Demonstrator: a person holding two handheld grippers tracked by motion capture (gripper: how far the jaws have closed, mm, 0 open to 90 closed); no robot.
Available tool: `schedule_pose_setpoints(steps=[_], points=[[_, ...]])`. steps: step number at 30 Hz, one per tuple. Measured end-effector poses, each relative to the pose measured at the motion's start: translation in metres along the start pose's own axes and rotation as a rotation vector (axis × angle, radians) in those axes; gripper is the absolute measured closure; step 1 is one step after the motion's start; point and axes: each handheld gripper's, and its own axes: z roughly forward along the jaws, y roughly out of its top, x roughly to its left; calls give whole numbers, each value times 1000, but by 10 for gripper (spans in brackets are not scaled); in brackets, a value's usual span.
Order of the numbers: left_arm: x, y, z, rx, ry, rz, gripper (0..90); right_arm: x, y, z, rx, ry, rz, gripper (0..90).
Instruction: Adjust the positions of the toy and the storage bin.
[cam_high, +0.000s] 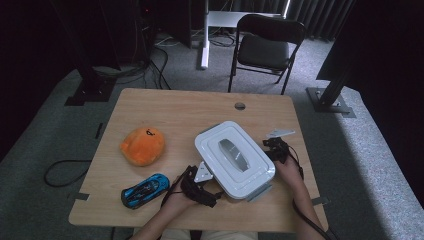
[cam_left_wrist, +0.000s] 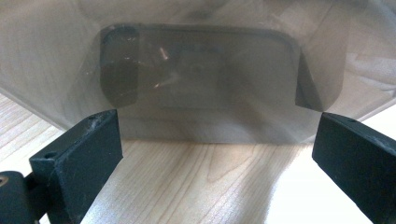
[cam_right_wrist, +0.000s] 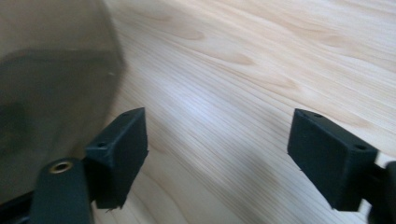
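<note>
a: sitting right of the table's centre, the white lidded translucent plastic box (cam_high: 235, 160) is flanked by two gaping grippers, neither holding anything.

b: left gripper (cam_high: 212, 192) at seven o'clock, right gripper (cam_high: 272, 146) at three. square both jaws to its walls first.

a: the wooden table (cam_high: 175, 110) edge lies near at five; open room toward twelve.

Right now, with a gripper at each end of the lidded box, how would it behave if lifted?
The box looks like rigid plastic, so it should stay stiff. Its translucent wall shows nothing clearly inside, so it is probably light. The smooth sides could slip between the pads, and the lid may shift if unlatched.
</note>
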Motion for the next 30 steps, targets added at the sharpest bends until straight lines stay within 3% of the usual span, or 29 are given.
schedule_pose_setpoints(steps=[5,10,12,14,24,30], points=[[3,-9,-2,18,19,-15,23,-9,-9,-23,-32,-52,68,161],[10,-19,-6,37,48,-35,23,-11,-19,-48,-55,-98,106,133],[12,-22,-7,50,46,-40,23,-10,-22,-57,-53,-59,142,127],[12,-25,-6,60,49,-39,23,-6,-23,-64,-53,-53,165,128],[15,-31,-3,117,88,-34,23,5,-14,-105,-139,-60,167,115],[17,-32,-4,122,83,-46,23,16,-3,-128,-198,-35,150,114]])
